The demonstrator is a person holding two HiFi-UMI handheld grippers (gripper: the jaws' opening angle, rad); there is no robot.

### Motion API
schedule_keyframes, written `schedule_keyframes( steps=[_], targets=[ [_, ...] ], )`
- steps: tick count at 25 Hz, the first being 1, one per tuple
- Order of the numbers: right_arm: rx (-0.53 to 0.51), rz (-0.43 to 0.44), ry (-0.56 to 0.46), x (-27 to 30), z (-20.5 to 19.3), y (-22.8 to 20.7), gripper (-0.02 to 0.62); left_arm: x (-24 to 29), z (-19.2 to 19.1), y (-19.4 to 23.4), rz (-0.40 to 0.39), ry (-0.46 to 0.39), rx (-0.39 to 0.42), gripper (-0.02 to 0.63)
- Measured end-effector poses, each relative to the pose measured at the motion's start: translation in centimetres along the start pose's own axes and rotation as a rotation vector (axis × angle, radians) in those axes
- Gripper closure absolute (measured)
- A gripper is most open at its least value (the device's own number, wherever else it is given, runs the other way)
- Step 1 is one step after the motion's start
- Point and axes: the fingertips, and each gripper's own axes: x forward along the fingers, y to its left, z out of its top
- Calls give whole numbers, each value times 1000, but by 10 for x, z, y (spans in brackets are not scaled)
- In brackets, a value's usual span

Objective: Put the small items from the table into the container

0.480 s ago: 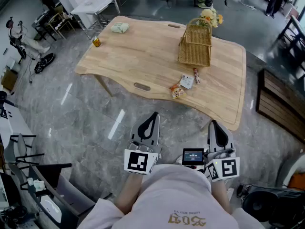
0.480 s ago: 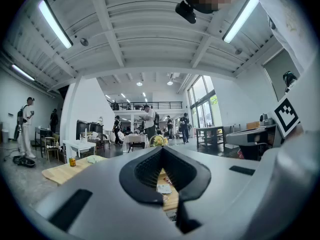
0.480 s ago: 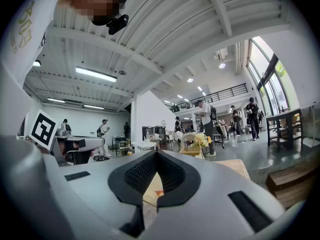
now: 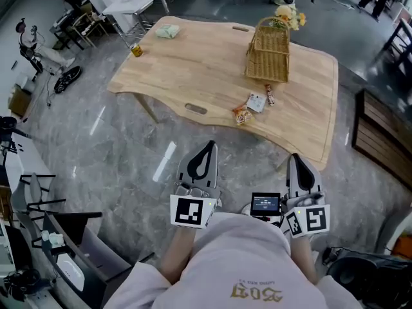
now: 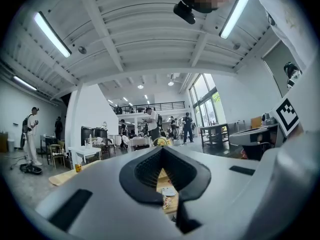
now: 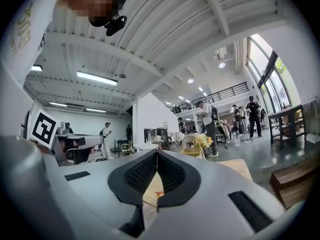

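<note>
jaws shut on both grippers, nothing in them

left gripper [image 4: 209, 145] has its jaws pressed together at the tips, and nothing is between them. right gripper [image 4: 297, 157] is the same: closed all the way and empty. both are held level and close to the person's body, over the grey floor [image 4: 116, 153], well apart from the wooden table [image 4: 193, 63].

the wicker basket [image 4: 267, 53] stands on the far right part of the table, with yellow flowers [image 4: 288, 15] at its far side. three small things lie just near of the basket, close together: an orange snack packet [image 4: 242, 114], a white packet [image 4: 255, 102] and a small wrapped bar [image 4: 270, 94]. the snack packet is nearest the table's near edge.

a pale green packet [image 4: 167, 31] lies at the far left of the table. a small can [image 4: 136, 50] stands at the far left corner.
</note>
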Motion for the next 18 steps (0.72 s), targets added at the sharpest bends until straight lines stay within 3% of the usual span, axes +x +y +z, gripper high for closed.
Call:
schedule_keyframes(
  steps=[4, 8, 11, 12, 13, 18],
  targets=[
    [32, 26, -41, -6, 2, -8, 575, 0, -4, -4, 25, -14, 16, 612],
    [-18, 26, -61, -13, 5, -15, 574, -1, -4, -8, 44, -57, 44, 612],
    [-33, 106, -133, -18, 18, -9, 559, 2, -8, -12, 49, -45, 38, 612],
    [-35, 125, -135, -17, 20, -8, 512, 4, -9, -13, 51, -38, 39, 612],
    [-46, 142, -128, -16, 20, -8, 508, 6, -11, -14, 51, -32, 40, 612],
    [-94, 219, -102, 4, 18, -13, 552, 30, -18, -7, 49, -16, 25, 612]
  ],
)
